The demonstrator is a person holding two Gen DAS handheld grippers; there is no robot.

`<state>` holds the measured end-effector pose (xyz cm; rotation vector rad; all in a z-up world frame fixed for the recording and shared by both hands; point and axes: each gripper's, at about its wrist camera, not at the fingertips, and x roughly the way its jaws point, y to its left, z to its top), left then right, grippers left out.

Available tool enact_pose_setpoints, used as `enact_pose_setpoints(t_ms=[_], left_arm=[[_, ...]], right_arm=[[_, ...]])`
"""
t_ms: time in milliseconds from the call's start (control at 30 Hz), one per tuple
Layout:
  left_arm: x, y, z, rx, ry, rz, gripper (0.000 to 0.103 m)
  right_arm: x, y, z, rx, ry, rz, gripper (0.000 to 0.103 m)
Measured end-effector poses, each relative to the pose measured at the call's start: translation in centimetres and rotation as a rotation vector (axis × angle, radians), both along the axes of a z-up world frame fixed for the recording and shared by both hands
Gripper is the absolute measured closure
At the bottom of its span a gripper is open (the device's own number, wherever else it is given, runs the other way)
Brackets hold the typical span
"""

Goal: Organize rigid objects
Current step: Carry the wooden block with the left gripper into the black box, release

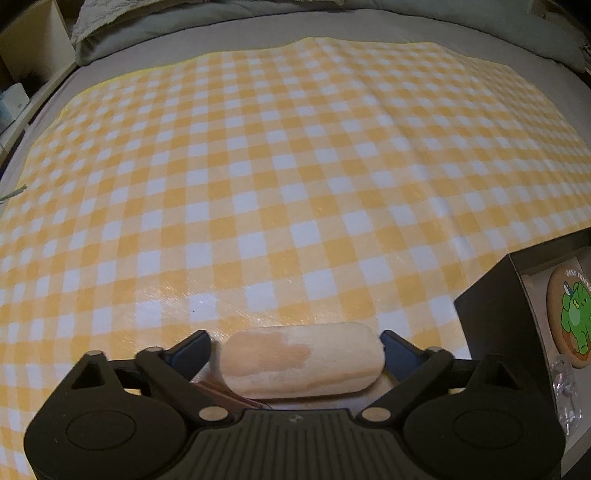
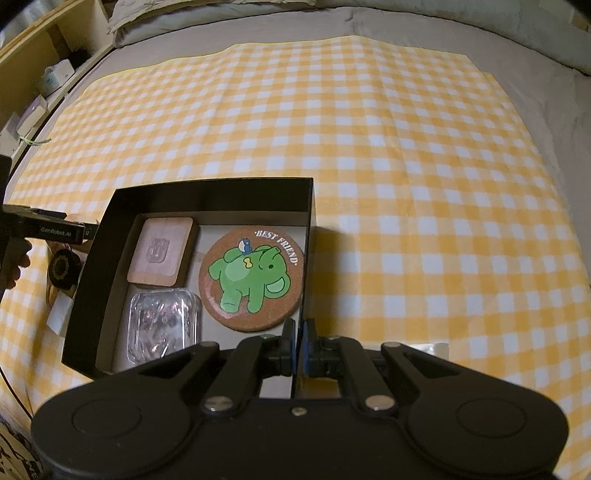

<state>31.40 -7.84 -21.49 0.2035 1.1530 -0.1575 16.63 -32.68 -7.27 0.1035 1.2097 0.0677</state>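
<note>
Yellow-and-white checked cloth (image 1: 295, 166) over grey bedding (image 2: 406, 26), shelves (image 2: 55, 55) far left.

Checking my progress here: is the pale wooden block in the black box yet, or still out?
Out. The pale wooden block sits between the left tongs over the checked cloth, beside the black box.

Both grippers, the left gripper (image 1: 295, 350) and the right gripper (image 2: 298, 345), are matte black with silver rivets. Blue pads (image 1: 397, 354) line the fingers. The left one's side carries white "GenRobot.AI" lettering (image 2: 57, 231).
</note>
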Motion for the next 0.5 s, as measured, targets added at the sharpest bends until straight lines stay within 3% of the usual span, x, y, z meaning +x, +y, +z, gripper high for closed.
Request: enact_pose_setpoints(t_ms=[267,500], left_arm=[[0.8,1.4,0.4,0.001,-0.003,0.007,0.015],[-2.0,2.5,3.8,-0.045,-0.039,0.052,0.015]], right_arm=[[1.2,-0.1,0.2,0.003,-0.013,-0.044,0.098],[2.4,0.1,0.6,-0.008,-0.036,-0.069,0.098]])
